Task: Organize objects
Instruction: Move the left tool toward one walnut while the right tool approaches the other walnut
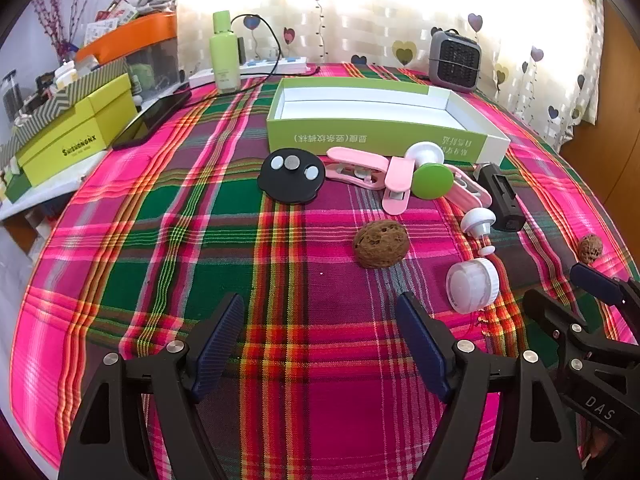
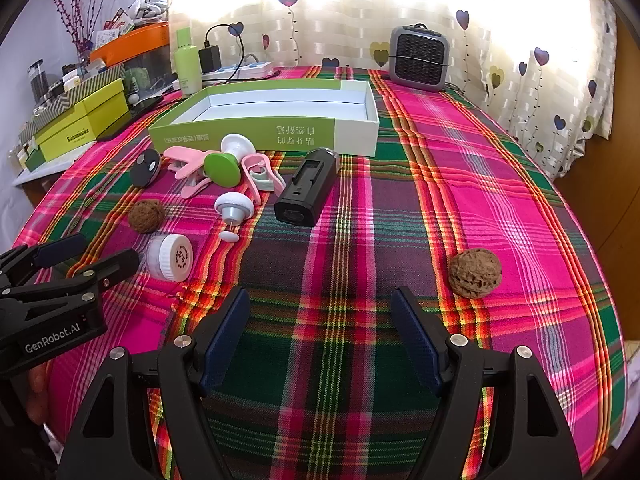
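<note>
Two hand-held grippers hover low over a tabletop (image 1: 160, 208) covered in a bright pink, green and red plaid cloth. Both are spread wide and hold nothing.

The left hand-held gripper (image 1: 320, 344) faces a loose cluster of small objects, with an open, empty green and white box (image 1: 380, 136) lying crosswise behind them, its long side running left to right. Nearest and almost straight ahead, a touch to the right, sits a brown walnut (image 1: 381, 243), roundish, with its slightly longer axis running left to right. Just to the right of this gripper lies a small white jar (image 1: 472, 286) tipped on its side, its lid pointing left and toward the camera. Further back are a black round disc (image 1: 291, 175), pink clips (image 1: 372, 172), a green round knob (image 1: 433, 181), a white mushroom-shaped knob (image 1: 478, 222) and a black rectangular device (image 1: 502, 196).

The right hand-held gripper (image 2: 320, 340) sits to the right of the cluster. A second walnut (image 2: 474, 274) lies close ahead and to its right, well apart from everything else. In this view the black rectangular device points its long axis away from the camera, leaning right, toward the box.

By position, the left gripper is nearer the first walnut and the jar; the right gripper is nearer the second walnut. Each would likely close across a walnut's shorter width.
</note>
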